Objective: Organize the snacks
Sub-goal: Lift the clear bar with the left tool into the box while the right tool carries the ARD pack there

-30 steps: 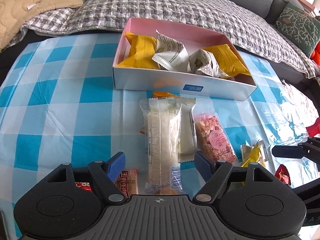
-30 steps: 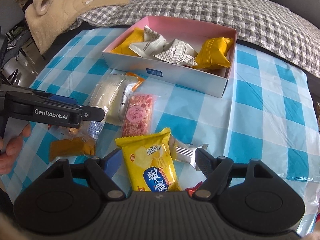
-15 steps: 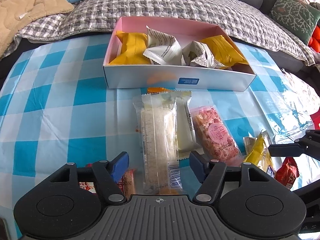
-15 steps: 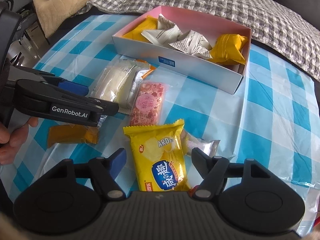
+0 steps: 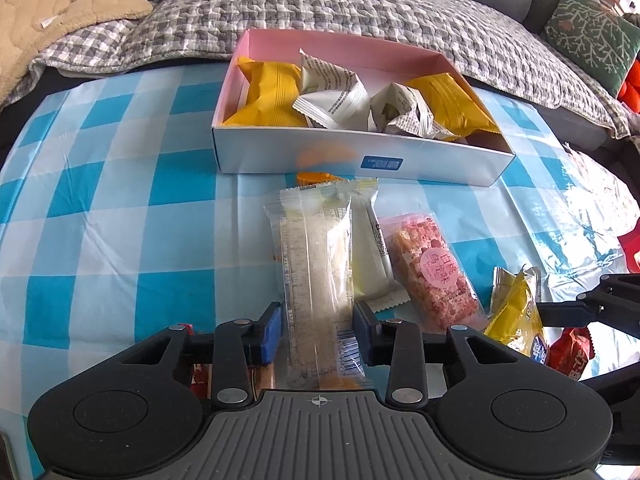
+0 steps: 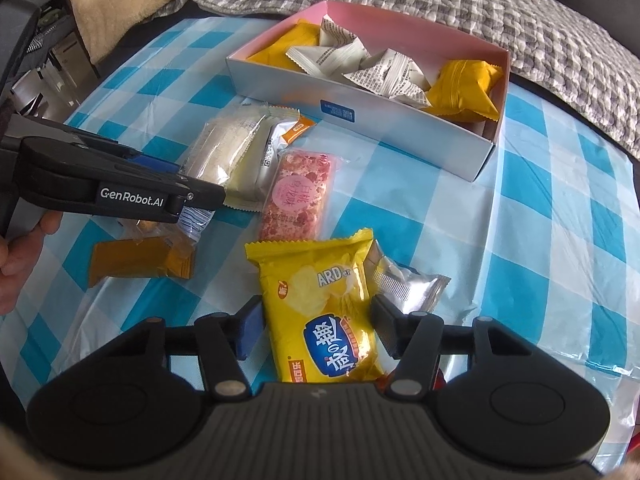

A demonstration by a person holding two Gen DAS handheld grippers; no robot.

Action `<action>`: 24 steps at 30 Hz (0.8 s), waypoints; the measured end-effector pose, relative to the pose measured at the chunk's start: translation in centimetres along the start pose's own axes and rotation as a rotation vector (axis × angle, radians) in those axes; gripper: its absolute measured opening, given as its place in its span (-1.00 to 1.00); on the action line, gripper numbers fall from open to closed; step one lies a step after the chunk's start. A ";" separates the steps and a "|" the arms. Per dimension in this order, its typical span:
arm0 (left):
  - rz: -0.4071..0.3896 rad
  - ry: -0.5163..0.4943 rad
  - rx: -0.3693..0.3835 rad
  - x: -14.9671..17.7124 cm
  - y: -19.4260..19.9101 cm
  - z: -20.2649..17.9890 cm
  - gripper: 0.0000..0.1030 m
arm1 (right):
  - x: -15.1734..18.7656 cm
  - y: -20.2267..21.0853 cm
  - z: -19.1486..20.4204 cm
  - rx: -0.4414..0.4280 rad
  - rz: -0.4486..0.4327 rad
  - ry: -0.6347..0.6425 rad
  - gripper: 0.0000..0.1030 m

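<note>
A long clear packet with a pale rice bar [image 5: 316, 264] lies on the blue checked tablecloth, and my left gripper [image 5: 317, 332] is closing on its near end, both pads against the wrapper. A yellow chips packet [image 6: 320, 300] lies between the fingers of my right gripper [image 6: 318, 330], whose jaws are closing, the pads right at its sides. Behind both stands the pink-lined white box [image 5: 280, 156] holding yellow and white wrapped snacks. The rice bar [image 6: 228, 148] and the left gripper [image 6: 192, 200] also show in the right wrist view.
A pink crisp bar [image 5: 432, 272] and a white packet [image 5: 372, 256] lie beside the rice bar. A silver packet [image 6: 408, 284] sits right of the chips, a brown packet [image 6: 140, 260] left. A red packet [image 5: 568, 356] lies near the right. A sofa with a grey quilt [image 5: 360, 12] runs behind the table.
Both grippers' jaws have narrowed. The left pads have come in onto the rice bar packet; the right pads have drawn in to the sides of the chips packet.
</note>
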State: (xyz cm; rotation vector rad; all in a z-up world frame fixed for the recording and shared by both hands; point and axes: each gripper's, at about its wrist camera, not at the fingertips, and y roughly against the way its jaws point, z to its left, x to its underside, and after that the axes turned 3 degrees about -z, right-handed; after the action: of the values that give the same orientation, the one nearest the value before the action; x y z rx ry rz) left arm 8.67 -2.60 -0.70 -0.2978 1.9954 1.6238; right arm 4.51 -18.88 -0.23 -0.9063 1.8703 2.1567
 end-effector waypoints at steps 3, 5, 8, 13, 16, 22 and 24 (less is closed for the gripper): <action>-0.002 0.006 0.003 -0.1 0.1 0.1 -0.38 | 0.0 0.0 -0.1 -0.001 -0.003 -0.005 -0.01; -0.006 0.011 0.002 -0.1 0.1 0.1 -0.41 | 0.0 0.1 -0.2 -0.005 -0.006 -0.009 -0.03; -0.011 0.018 0.002 -0.2 0.3 0.3 -0.47 | 0.0 0.1 -0.2 -0.005 -0.010 -0.012 -0.05; -0.020 0.025 0.010 -0.4 0.5 0.5 -0.54 | -0.1 0.3 -0.3 -0.009 -0.028 -0.028 -0.08; -0.021 0.023 0.010 -0.4 0.5 0.5 -0.56 | -0.2 0.4 -0.5 -0.007 -0.034 -0.034 -0.08; -0.027 0.025 0.012 -0.5 0.7 0.5 -0.60 | -0.4 0.7 -0.8 0.007 -0.059 -0.053 -0.08; -0.030 0.032 0.011 -0.6 0.8 0.7 -0.61 | -0.4 0.8 -0.8 0.012 -0.066 -0.059 -0.08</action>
State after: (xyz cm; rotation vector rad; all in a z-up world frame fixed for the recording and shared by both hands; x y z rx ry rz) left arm 8.95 -1.86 0.25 -0.3505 2.0137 1.5986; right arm 4.74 -19.69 0.67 -0.8793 1.7987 2.1083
